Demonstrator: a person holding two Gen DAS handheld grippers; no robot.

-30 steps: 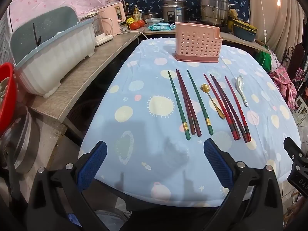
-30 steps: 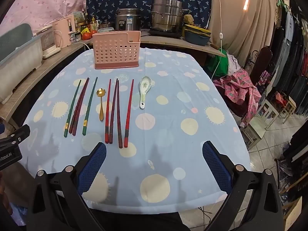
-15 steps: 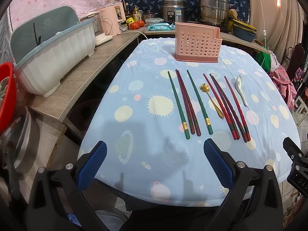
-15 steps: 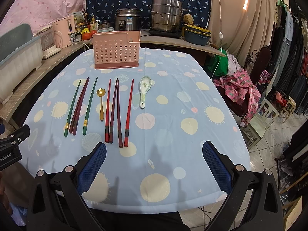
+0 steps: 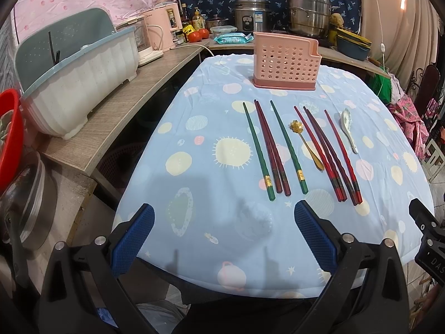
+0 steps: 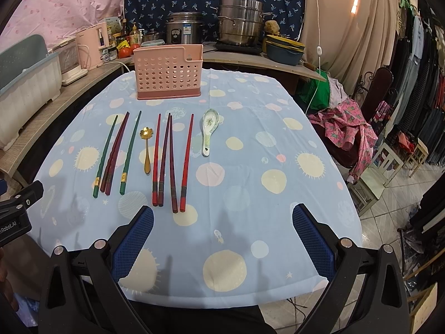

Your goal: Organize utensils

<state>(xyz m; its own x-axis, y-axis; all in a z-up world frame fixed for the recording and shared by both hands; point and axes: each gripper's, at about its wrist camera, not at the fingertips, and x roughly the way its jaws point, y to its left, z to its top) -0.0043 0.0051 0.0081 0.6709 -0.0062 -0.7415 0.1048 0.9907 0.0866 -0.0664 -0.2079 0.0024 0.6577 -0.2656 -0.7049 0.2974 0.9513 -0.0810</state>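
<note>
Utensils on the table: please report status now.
Both grippers open, empty, left gripper, right gripper. Chopsticks and spoons on cloth, holder empty. Path clear.

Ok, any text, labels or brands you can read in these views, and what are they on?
"nRobot.AI", cut off at the frame edge: on the left gripper's body.
"DAS", cut off: on the right gripper's body.
Gold bands on the green chopsticks: too small to read.
Rice cooker label, bottle labels, wipes pack: blurred, unreadable.
</note>
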